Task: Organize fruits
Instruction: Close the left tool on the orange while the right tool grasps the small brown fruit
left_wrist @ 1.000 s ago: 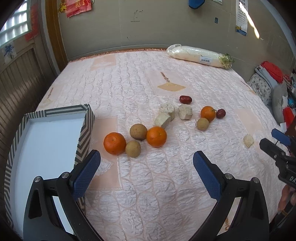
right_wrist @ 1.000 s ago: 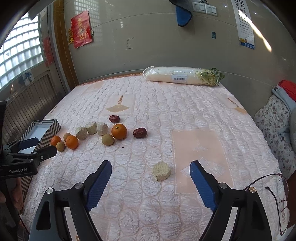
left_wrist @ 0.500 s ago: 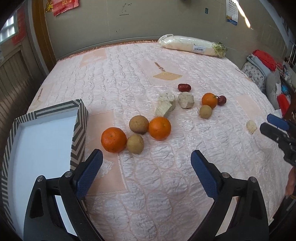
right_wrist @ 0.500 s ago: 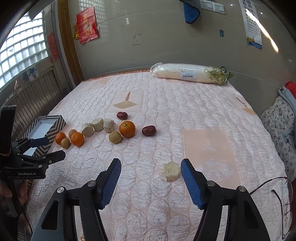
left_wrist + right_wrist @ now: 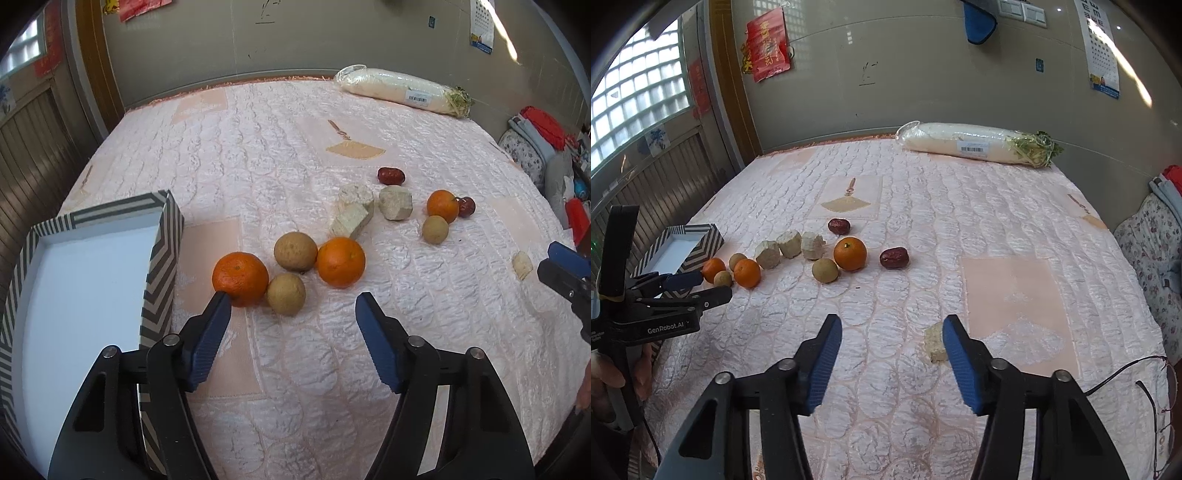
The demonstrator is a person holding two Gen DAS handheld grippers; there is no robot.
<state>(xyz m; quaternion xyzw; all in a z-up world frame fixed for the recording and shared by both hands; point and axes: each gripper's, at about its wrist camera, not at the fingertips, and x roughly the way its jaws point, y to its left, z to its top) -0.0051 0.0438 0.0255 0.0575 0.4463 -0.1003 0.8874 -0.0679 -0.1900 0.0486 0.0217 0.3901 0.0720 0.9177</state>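
Fruit lies on a pink quilted bed. In the left wrist view my left gripper (image 5: 293, 301) is open and empty, just short of a small brown fruit (image 5: 286, 294), with an orange (image 5: 240, 278) at its left fingertip. Behind are another brown fruit (image 5: 295, 250) and a second orange (image 5: 340, 262). A striped box (image 5: 162, 254) with a white inside stands to the left. In the right wrist view my right gripper (image 5: 892, 325) is open and empty, with a pale chunk (image 5: 934, 345) beside its right finger.
Farther back lie pale chunks (image 5: 352, 218), a third orange (image 5: 442, 206), red dates (image 5: 390, 175) and a brown fruit (image 5: 435, 229). A wrapped radish (image 5: 402, 90) lies by the far wall. Glasses and a cable (image 5: 1156, 373) lie at the bed's right edge.
My left gripper has moved forward to the near fruit cluster and its jaws have narrowed. My right gripper has moved forward and left, narrowing; the pale chunk now sits by its right finger.
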